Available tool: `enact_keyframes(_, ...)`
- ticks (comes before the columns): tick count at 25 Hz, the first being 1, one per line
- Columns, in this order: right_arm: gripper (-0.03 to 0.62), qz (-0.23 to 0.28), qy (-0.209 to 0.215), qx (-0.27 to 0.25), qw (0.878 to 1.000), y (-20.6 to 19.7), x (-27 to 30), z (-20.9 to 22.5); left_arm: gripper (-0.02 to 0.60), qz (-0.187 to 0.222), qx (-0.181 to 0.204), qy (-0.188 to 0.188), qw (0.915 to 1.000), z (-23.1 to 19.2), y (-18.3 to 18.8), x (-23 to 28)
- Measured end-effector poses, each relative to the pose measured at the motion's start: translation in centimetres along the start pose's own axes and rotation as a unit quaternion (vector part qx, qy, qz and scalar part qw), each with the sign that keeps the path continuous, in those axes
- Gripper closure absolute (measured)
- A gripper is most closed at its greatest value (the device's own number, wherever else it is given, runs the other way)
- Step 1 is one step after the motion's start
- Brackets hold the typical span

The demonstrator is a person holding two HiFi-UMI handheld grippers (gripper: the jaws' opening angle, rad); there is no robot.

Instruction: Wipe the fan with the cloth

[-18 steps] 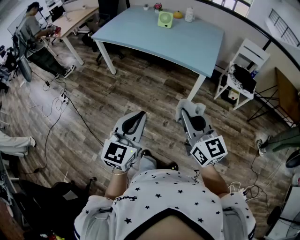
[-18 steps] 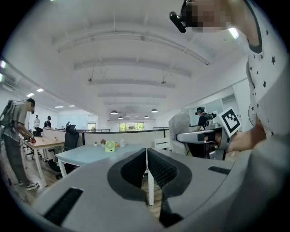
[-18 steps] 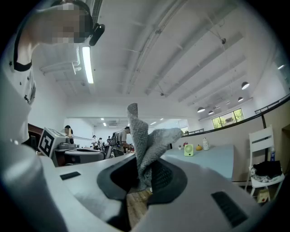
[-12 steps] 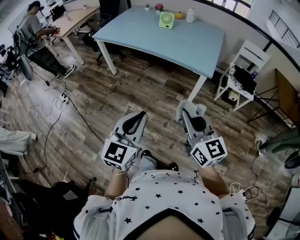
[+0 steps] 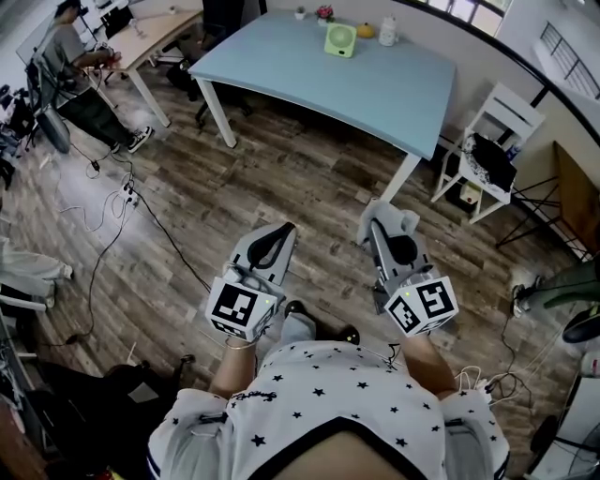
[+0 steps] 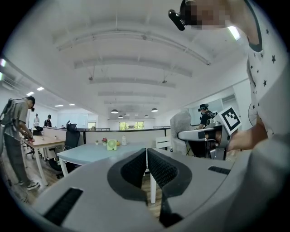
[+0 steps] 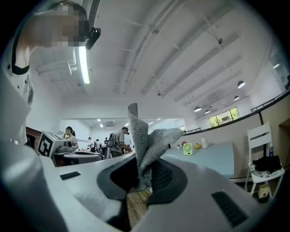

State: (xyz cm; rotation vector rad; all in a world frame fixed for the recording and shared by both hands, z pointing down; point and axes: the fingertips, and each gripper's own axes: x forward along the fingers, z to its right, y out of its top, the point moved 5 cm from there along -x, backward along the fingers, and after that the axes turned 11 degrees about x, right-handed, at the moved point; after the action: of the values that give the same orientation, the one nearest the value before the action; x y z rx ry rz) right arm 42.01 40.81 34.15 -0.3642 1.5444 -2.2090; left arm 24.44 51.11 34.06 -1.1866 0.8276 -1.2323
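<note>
A small light-green fan point(image 5: 339, 38) stands at the far end of a pale blue table point(image 5: 309, 80), well ahead of both grippers; it also shows as the fan point(image 6: 111, 144) and the fan point(image 7: 187, 148). My right gripper point(image 5: 382, 220) is shut on a grey cloth point(image 7: 144, 145), which sticks up from between the jaws; the cloth point(image 5: 386, 218) shows in the head view at the gripper's tip. My left gripper point(image 5: 277, 236) is shut with nothing in it, its pads point(image 6: 158, 168) pressed together. Both grippers hang over the wooden floor, short of the table.
Beside the fan stand a small potted flower point(image 5: 324, 13), a yellow object point(image 5: 365, 30) and a white bottle point(image 5: 387, 30). A white chair point(image 5: 481, 155) with dark things on it is right of the table. A person point(image 5: 70, 66) works at a desk at left. Cables point(image 5: 112, 216) lie on the floor.
The view has shifted slightly; the table and fan sit a little further right and up in the head view. Both grippers keep their pose and grip.
</note>
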Motion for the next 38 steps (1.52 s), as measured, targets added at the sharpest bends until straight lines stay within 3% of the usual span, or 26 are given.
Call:
enact_keyframes(14, 0.545, -0.003, 0.019, -0.003, 1.000, -0.5, 7.5, -2.5, 0.549, 0.004, -0.003, 0.036, 0.9993, -6.9, -1.9, -1.8)
enact_keyframes(28, 0.545, -0.013, 0.054, -0.010, 0.998, -2.5, 13.8, -7.8, 0.550, 0.002, -0.003, 0.070, 0.9975, -12.7, -4.5, -6.3)
enact_keyframes(38, 0.545, -0.025, 0.052, -0.001, 0.998, -2.9, 16.2, -6.4, 0.550, -0.008, -0.006, 0.073, 0.9973, -14.2, -5.1, -5.3)
